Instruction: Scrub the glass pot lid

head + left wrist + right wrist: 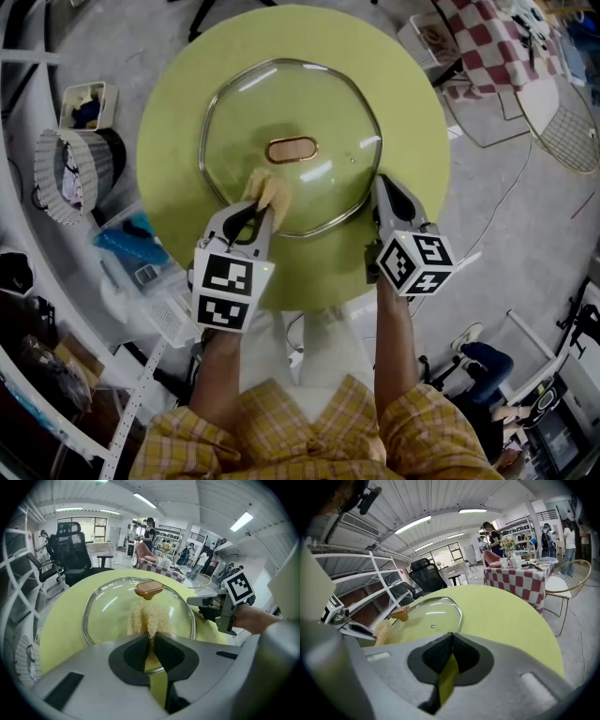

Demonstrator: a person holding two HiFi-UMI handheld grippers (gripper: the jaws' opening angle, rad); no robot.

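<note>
The glass pot lid, with a metal rim and a copper-brown handle, lies flat on the round yellow-green table. My left gripper is shut on a tan fibrous scrub pad. The pad rests on the glass just short of the handle. My right gripper is shut, with its tips at the lid's right rim. I see nothing between its jaws.
Left of the table, on the floor, stand a white mesh bin and a small box. A red-checkered table and a wire chair stand at the back right. A black office chair stands beyond the table.
</note>
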